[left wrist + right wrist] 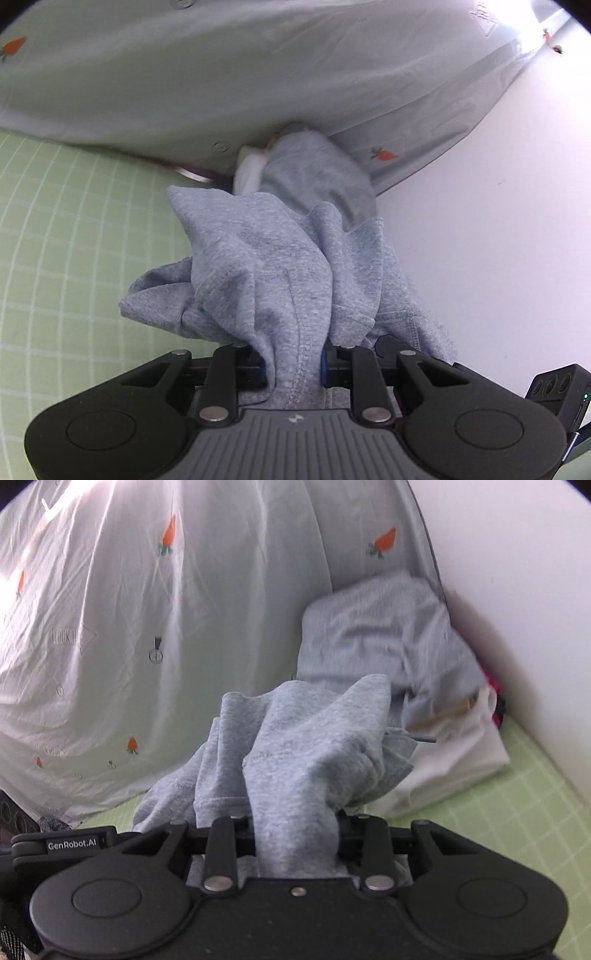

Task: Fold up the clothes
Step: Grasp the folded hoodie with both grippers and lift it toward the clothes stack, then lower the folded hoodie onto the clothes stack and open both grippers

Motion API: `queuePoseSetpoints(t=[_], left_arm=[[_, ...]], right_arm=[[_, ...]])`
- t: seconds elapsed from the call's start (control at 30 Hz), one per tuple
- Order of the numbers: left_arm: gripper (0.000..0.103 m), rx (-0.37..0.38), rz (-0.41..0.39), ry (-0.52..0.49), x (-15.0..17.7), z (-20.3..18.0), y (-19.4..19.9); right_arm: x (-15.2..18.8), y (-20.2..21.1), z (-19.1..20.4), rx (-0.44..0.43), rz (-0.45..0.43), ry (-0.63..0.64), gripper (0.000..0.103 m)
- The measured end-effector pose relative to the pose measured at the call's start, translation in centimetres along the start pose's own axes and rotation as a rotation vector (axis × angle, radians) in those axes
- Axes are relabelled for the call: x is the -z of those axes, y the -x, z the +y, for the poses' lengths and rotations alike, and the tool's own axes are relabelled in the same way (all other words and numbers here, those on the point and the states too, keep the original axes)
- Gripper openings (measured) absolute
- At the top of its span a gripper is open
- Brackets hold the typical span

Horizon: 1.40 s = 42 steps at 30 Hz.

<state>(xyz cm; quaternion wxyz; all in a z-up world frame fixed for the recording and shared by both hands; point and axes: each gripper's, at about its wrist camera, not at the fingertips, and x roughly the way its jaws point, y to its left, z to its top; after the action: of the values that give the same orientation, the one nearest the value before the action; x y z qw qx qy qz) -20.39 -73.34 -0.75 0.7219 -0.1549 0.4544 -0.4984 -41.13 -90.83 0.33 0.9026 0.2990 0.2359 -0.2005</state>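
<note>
Grey knit fabric fills the centre of both wrist views: the left gripper [293, 363] is clenched on a bunched seam of the grey garment [280, 258], and the right gripper [295, 836] grasps another gathered handful of the same garment [306, 753], cloth pinched between the fingers in each. It hangs in loose folds off the green checked bed sheet [66, 236], in front of a pale carrot-print curtain [147, 609]. At right centre of the right view sits a stack of clothes [388, 635], grey on top, white beneath, against the wall. This looks like the pick-up and carry step, before any fold. Next, the hands would need to spread apart, pull the garment taut, and lay it flat on the sheet.
</note>
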Motion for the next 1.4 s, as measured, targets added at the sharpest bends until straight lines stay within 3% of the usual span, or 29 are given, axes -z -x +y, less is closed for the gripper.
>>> queuePoseSetpoints(t=[0.17, 0.23, 0.3, 0.33, 0.37, 0.47, 0.5, 0.57, 0.67, 0.77, 0.83, 0.93, 1.17, 1.27, 1.4], left_arm=[[0.025, 0.097, -0.101, -0.054, -6.8, -4.5, -4.1], [0.026, 0.069, -0.140, -0.088, -9.7, -5.2, -6.9], [0.036, -0.063, -0.174, -0.119, -11.6, -5.0, -10.0], [0.039, -0.150, -0.185, -0.130, -12.5, -4.8, -11.6], [0.043, -0.240, -0.175, -0.133, -13.1, -4.1, -13.0], [0.046, -0.408, -0.114, -0.128, -13.4, -2.4, -16.0], [0.053, -0.405, -0.109, -0.114, -12.9, -1.8, -16.1], [0.059, -0.401, -0.100, -0.089, -12.1, -0.8, -16.4], [0.059, -0.431, -0.102, -0.072, -11.3, -0.1, -17.0], [0.061, -0.445, -0.088, -0.052, -11.5, 0.5, -17.9], [0.065, -0.459, -0.084, -0.063, -11.9, 0.8, -18.1], [0.071, -0.492, -0.100, -0.095, -12.4, 0.7, -17.7], [0.094, -0.506, -0.147, -0.241, -10.8, 0.8, -12.7], [0.095, -0.501, -0.138, -0.297, -8.8, -0.2, -10.6], [0.099, -0.473, -0.115, -0.330, -5.4, -1.7, -8.7]], right_arm=[[-9.0, 0.9, -4.0, -0.029, -0.183, 0.014, 0.033], [-11.9, -1.0, -5.5, 0.026, -0.228, 0.040, 0.033], [-14.6, -4.0, -7.0, 0.108, -0.258, 0.086, 0.043], [-15.6, -6.4, -8.2, 0.169, -0.253, 0.126, 0.059], [-16.2, -8.8, -9.3, 0.243, -0.236, 0.156, 0.068], [-16.8, -13.5, -10.5, 0.459, -0.160, 0.223, 0.067], [-16.6, -14.1, -10.5, 0.502, -0.167, 0.241, 0.069], [-15.2, -12.9, -9.6, 0.500, -0.295, 0.263, 0.089], [-13.7, -12.0, -8.7, 0.396, -0.403, 0.286, 0.093], [-13.1, -15.0, -9.2, 0.287, -0.304, 0.269, 0.093], [-12.9, -17.6, -9.8, 0.286, -0.246, 0.266, 0.098], [-13.2, -19.1, -9.9, 0.307, -0.237, 0.275, 0.103], [-12.3, -16.0, -8.5, 0.356, -0.235, 0.292, 0.103], [-10.6, -12.3, -7.3, 0.366, -0.294, 0.280, 0.103], [-8.0, -8.0, -6.0, 0.348, -0.270, 0.250, 0.103]])
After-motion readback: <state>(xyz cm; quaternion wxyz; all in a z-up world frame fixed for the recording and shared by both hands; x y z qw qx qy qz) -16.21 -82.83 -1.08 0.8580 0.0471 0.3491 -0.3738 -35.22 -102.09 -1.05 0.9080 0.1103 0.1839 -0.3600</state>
